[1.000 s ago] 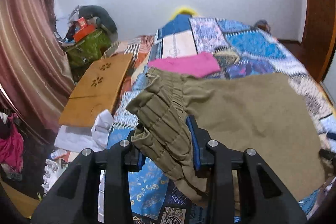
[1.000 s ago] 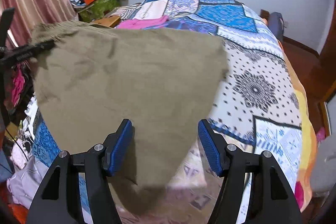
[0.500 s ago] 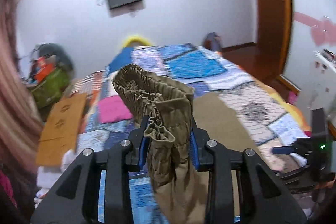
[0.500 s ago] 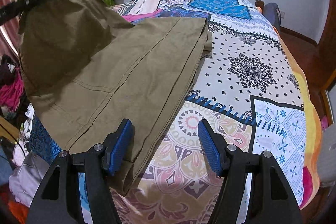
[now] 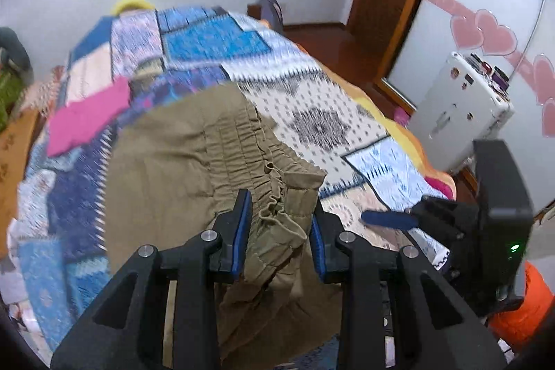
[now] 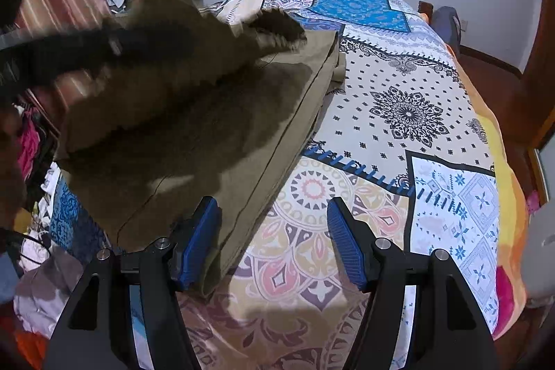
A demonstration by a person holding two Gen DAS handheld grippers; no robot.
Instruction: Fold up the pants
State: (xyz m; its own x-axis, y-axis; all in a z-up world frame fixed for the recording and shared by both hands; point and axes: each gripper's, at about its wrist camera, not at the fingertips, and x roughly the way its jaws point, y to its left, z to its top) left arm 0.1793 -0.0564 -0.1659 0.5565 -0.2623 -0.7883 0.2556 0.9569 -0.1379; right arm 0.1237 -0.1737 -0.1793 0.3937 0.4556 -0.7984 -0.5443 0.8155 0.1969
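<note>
1. Olive pants swung rightward over themselves on bed, waistband clamped in left tool.
2. Right tool apart, empty, beside hem; fold halfway.

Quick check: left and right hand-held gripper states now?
Left hand-held gripper: shut on the pants waistband.
Right hand-held gripper: open, holding nothing.

Matt olive cloth pants (gathered waistband), patterned cotton bedspread
</note>
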